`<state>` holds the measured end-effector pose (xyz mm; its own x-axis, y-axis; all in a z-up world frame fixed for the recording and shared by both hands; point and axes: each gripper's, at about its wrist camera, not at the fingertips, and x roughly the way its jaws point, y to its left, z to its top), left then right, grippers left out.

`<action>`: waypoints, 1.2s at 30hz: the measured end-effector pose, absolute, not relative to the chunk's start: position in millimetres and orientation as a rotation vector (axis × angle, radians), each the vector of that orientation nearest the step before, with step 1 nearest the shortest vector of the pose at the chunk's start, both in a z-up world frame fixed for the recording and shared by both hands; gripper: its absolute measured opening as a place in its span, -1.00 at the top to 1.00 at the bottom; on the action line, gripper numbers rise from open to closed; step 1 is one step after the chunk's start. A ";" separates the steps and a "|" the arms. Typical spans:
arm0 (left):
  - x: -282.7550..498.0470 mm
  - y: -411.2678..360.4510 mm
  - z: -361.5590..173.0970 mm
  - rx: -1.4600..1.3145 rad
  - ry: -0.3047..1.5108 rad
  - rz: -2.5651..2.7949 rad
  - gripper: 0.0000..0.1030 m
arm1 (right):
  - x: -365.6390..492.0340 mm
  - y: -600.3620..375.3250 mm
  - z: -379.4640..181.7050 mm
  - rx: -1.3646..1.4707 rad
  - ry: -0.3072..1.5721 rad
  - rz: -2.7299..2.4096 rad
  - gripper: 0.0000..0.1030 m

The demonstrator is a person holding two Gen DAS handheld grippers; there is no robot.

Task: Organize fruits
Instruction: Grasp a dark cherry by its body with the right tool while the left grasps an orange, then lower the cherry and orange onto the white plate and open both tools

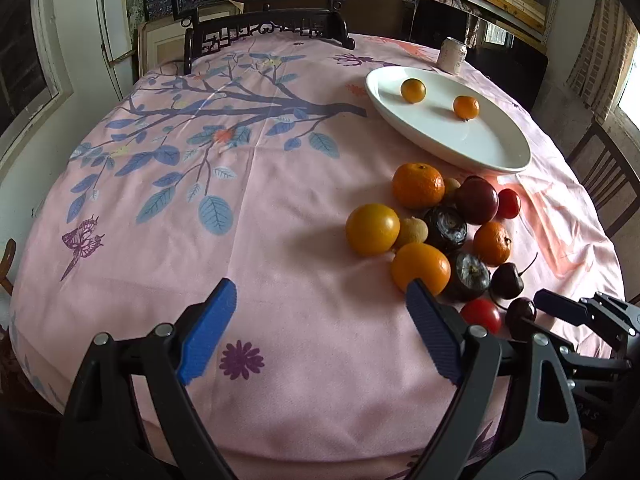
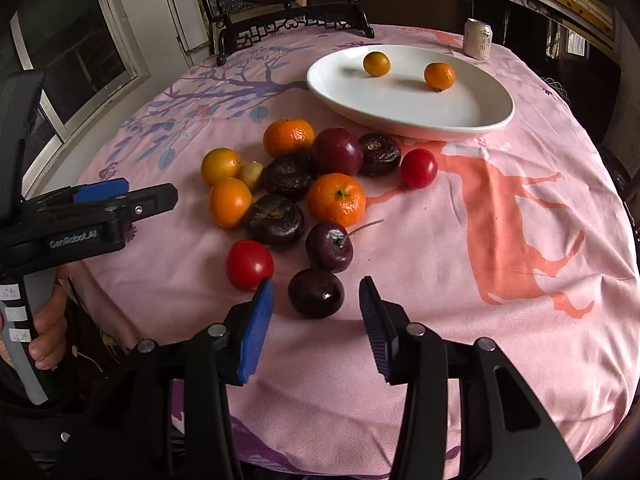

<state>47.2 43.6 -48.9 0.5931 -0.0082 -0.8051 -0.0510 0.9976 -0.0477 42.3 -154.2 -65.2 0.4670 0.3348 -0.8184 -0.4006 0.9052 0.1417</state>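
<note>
A white oval plate (image 1: 496, 148) (image 2: 480, 112) at the back right holds two small orange fruits (image 1: 413, 90) (image 2: 439, 76). In front of it a pile of loose fruit lies on the cloth: mandarins (image 2: 335, 199), yellow-orange fruits (image 1: 372, 229), dark purple fruits (image 2: 275, 220), red tomatoes (image 2: 249, 264), dark cherries (image 2: 316, 293). My left gripper (image 1: 322, 300) is open and empty, low over the cloth left of the pile. My right gripper (image 2: 316, 300) is open, its jaws standing either side of the nearest dark cherry.
A drink can (image 1: 452, 55) (image 2: 477, 38) stands behind the plate. A dark carved screen stand (image 1: 264, 28) stands at the table's far edge. The round table has a pink printed cloth (image 1: 280, 200). A wooden chair (image 1: 604, 176) is at the right.
</note>
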 end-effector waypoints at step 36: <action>65.5 -3.4 -45.0 -0.062 0.912 -0.166 0.14 | 36.5 -195.1 -50.2 0.026 0.927 0.403 0.40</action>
<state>65.5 -3.4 -45.0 0.6000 -0.1693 -0.7819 0.1171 0.9854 -0.1235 36.5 -195.1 -50.2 0.5311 0.3485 -0.7723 -0.3265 0.9253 0.1930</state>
